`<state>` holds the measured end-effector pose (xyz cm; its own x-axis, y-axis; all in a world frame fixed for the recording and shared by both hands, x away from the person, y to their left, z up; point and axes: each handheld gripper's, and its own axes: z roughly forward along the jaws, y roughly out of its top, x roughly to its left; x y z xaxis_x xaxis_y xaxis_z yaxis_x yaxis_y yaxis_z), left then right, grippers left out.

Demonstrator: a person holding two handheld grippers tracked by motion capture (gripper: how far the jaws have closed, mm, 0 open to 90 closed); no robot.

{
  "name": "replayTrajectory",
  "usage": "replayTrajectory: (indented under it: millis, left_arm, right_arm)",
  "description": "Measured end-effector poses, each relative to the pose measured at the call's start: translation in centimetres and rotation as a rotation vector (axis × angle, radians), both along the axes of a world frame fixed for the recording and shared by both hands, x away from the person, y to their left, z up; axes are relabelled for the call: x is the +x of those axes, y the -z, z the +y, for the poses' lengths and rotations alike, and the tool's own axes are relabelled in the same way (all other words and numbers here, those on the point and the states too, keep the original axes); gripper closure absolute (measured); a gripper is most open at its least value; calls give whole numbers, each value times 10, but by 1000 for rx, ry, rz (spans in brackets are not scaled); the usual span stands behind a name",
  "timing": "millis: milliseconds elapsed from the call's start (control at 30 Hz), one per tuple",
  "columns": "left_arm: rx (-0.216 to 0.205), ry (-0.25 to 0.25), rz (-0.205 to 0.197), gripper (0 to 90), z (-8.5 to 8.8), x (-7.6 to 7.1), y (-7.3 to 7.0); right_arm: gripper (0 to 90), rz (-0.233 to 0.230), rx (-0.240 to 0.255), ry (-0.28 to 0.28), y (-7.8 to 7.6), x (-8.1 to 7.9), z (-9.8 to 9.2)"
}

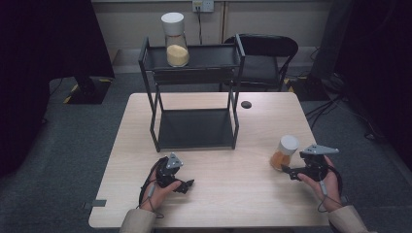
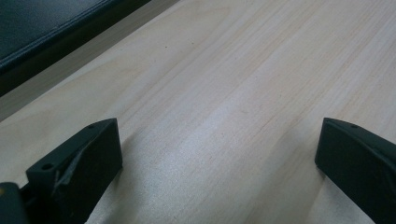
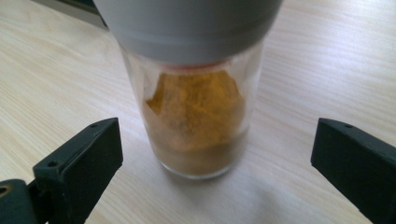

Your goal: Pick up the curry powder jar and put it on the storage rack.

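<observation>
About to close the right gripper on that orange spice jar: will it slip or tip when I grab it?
The spice jar looks like smooth clear glass, so it may slip between the open jaws of the right gripper. It stands upright on the table, tall and narrow under a wide grey cap; a sideways nudge could tip it. Roughly half full, probably light.

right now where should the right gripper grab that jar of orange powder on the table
Grip the glass body of the spice jar below its wider grey cap, coming in level from the person's side, where the right gripper already faces it with jaws open, one to each side. The jar stands upright on the table, and the straight round wall gives the jaws a flat-on squeeze; the cap overhangs and might slip.
</observation>
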<state>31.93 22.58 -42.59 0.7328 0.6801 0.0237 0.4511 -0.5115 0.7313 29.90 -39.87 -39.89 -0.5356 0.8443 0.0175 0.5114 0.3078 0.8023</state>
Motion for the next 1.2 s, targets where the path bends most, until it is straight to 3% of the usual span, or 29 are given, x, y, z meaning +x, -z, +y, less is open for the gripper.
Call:
replayTrajectory:
  millis: [233,333,600,733,867,967,1200]
  left_arm:
    - [0,0,0,0,0,0,0]
    - [0,0,0,0,0,0,0]
    - [0,0,0,0,0,0,0]
    - [0,0,0,0,0,0,0]
    - [-1,0,0,0,0,0,0]
    - [0,0,0,0,0,0,0]
    - [-1,0,0,0,0,0,0]
  right_arm:
    - [30,-23,45,-19,-3,9,3]
    - [81,-33,45,-42,-3,14,4]
    - [175,-64,100,-53,6,24,3]
    - [255,-77,90,-65,8,25,6]
    - [324,-95,110,-65,11,26,6]
    - [335,-94,118,-65,10,28,5]
    - [341,-82,84,-80,1,33,10]
